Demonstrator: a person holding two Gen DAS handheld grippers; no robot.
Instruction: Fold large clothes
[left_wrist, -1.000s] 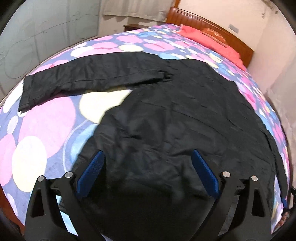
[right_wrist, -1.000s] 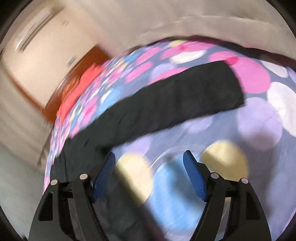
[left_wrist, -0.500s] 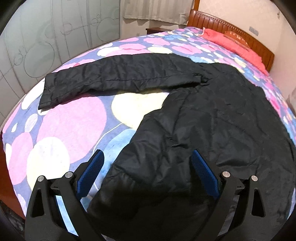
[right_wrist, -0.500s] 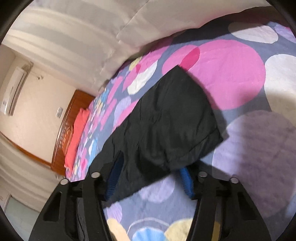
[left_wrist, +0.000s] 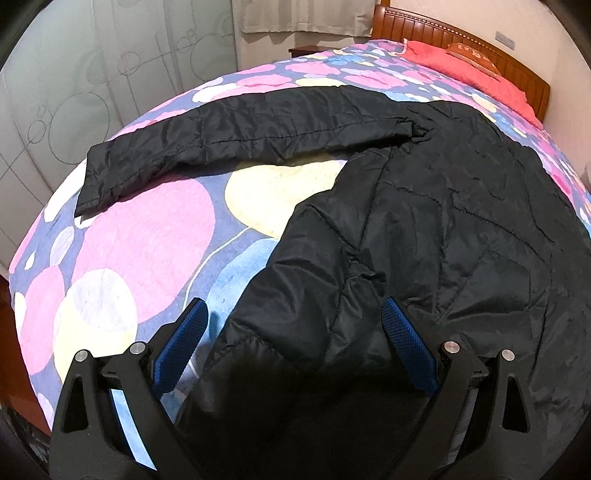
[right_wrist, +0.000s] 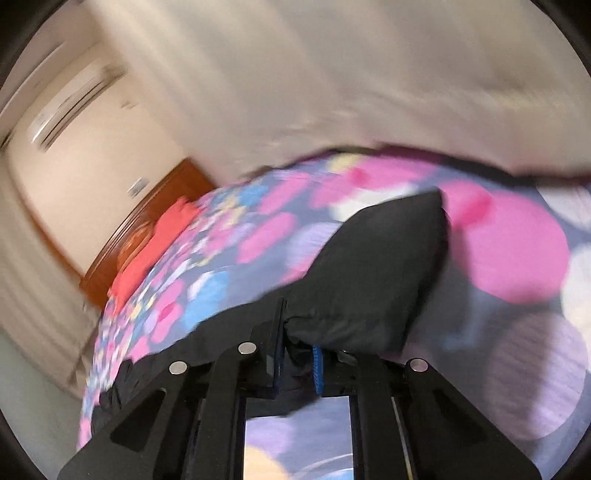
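Right tool jaws have just closed since the earlier frame, now clamped on the cuff end of the black quilted puffer jacket's right sleeve, lifted off the circle-patterned bed cover. Jacket lies flat, other sleeve stretched leftward. Left tool jaws wide apart, straddling the hem corner, holding nothing.

The jacket is spread on the bedspread, its body lying toward the right of the left wrist view. One sleeve is stretched leftward from the jacket's shoulder, flat on the bedspread. Behind the jacket, the pillow is set against the headboard. The jacket's near hem is placed between the fingers of the left gripper
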